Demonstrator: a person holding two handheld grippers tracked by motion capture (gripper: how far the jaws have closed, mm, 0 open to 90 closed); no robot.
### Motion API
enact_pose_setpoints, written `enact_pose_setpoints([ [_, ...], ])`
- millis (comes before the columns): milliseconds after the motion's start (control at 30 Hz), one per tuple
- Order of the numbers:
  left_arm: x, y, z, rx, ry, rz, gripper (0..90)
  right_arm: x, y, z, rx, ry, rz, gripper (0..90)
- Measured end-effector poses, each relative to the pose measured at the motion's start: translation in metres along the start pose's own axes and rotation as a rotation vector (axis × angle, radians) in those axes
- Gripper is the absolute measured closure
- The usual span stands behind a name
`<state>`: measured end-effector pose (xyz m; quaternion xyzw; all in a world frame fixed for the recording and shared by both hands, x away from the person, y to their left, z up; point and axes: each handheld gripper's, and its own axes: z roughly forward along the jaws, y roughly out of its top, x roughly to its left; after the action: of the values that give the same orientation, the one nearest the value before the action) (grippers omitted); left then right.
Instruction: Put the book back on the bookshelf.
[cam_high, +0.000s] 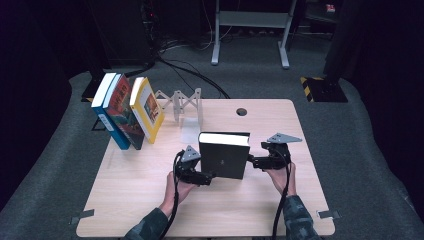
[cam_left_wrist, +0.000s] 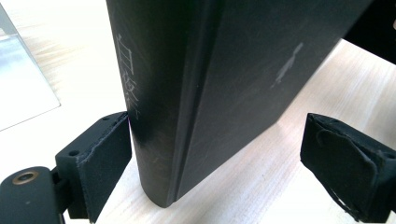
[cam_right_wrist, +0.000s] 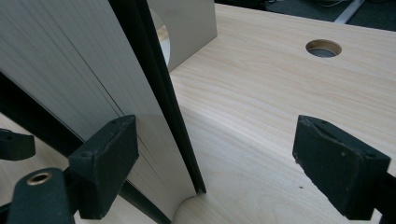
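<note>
1 book upright mid-bench, 3 more leaning at the far left.

We see the book (cam_high: 224, 155) standing on the bench (cam_high: 140, 200) between the left gripper (cam_high: 209, 178) and right gripper (cam_high: 252, 161); 3 books (cam_high: 127, 111) lean behind-left, the rack (cam_high: 181, 103) just right of them.
</note>
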<state>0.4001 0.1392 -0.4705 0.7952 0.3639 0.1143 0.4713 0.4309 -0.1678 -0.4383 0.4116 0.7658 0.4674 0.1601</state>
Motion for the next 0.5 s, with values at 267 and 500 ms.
enact_pose_setpoints([
  [267,0.009,0.005,-0.003,-0.032,-0.030,0.022,11.4,0.004,0.002,-0.001,0.010,-0.025,-0.018,13.0],
  [500,0.009,0.018,0.000,-0.046,-0.041,0.054,14.0,0.006,0.000,-0.003,0.003,-0.034,0.004,13.7],
])
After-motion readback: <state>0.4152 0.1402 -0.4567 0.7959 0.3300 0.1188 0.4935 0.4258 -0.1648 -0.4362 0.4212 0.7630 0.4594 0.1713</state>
